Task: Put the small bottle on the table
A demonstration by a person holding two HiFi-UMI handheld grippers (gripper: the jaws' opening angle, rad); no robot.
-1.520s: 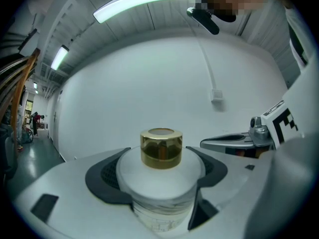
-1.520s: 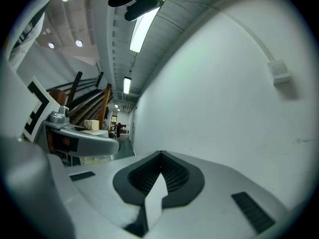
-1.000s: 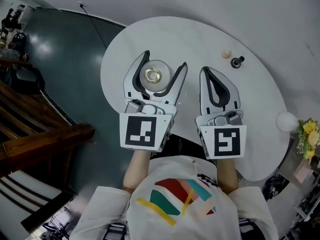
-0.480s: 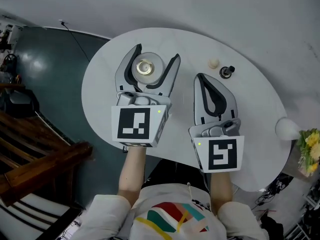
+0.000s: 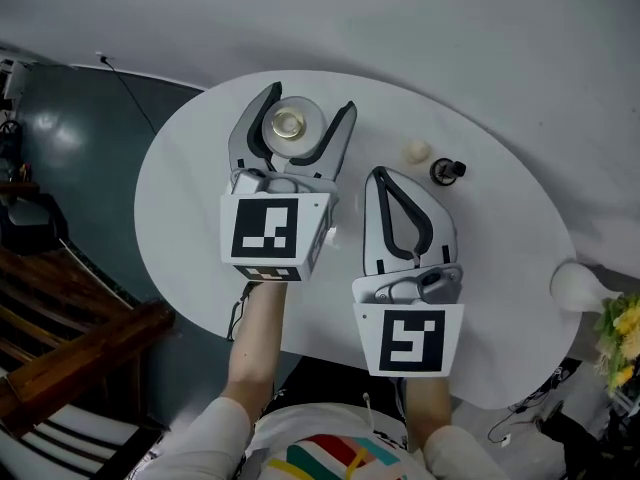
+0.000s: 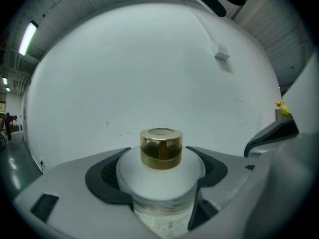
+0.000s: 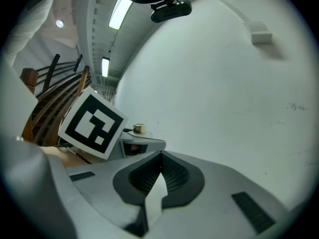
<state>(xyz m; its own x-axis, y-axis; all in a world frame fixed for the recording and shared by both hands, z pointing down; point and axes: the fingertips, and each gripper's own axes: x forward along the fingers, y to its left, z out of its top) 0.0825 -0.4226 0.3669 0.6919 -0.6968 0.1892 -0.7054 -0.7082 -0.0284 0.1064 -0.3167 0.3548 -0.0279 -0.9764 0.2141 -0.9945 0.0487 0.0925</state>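
Firmly, the left gripper [image 5: 309, 101] has its 2 grey, rib-padded jaws clamped round a small frosted-white round bottle [image 6: 160, 180] with a faceted gold cap, held over the smooth white oval surface [image 5: 182, 206]. Right of the bottle, the right gripper's [image 5: 373, 174] jaws are pressed together, holding nothing.

The small bottle [image 5: 288, 125] sits between the left gripper's [image 5: 308, 103] fingers [image 5: 247, 133] over the worktop [image 5: 500, 248], with the right gripper [image 5: 378, 175] to its right, and a ball [image 5: 417, 151] and knob [image 5: 446, 171] farther right.
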